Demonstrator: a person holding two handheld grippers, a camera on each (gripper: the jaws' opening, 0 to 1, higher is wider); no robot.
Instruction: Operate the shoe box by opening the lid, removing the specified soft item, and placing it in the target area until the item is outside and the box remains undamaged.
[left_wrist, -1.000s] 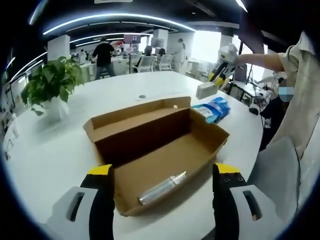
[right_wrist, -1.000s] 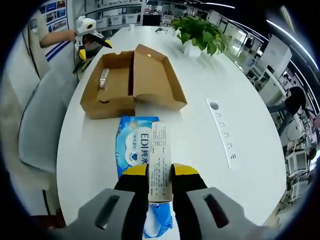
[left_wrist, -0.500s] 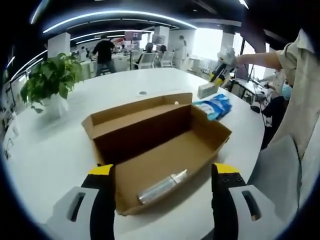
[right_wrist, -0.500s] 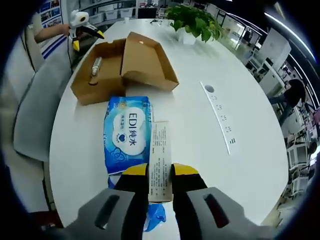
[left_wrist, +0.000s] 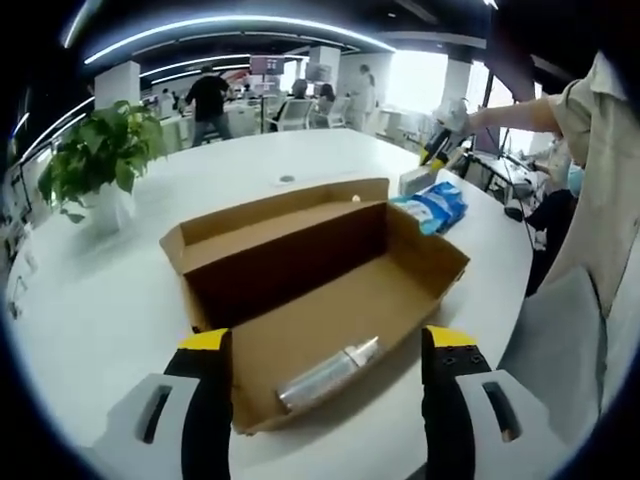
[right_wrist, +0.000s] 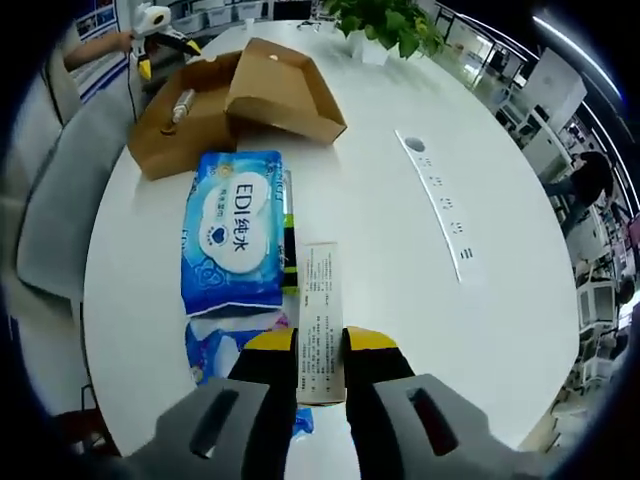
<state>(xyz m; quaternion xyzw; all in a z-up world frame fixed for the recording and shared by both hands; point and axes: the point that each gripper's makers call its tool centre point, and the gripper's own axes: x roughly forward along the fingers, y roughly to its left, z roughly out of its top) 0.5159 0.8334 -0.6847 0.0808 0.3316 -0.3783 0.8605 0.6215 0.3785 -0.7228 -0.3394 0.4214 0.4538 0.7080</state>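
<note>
Since the earlier frames, the right hand-held gripper (right_wrist: 320, 345) has carried its small white carton (right_wrist: 319, 312) farther from the shoe box (right_wrist: 230, 100); the blue wipes pack (right_wrist: 236, 232) now lies beside the carton instead of beneath it. The left gripper view has barely shifted.

Positions are given relative to the shoe box. The box sits on the white table (right_wrist: 400, 260) with its lid folded fully back. Inside, near the end closest to the left hand-held gripper (left_wrist: 325, 350), lies a silver tube (left_wrist: 327, 373); its long axis runs roughly along the box length. The wipes pack, judged to be the soft item, lies outside the box, just past its far end from the left hand-held gripper. A potted plant (left_wrist: 98, 165) stands well apart on the lid side.

The right hand-held gripper is the nearer one to the wipes pack. Its jaws are closed on the carton's near end, and the carton points forward along the jaws.

The left hand-held gripper is spread wide, holding nothing, its jaws flanking the box's near end.
</note>
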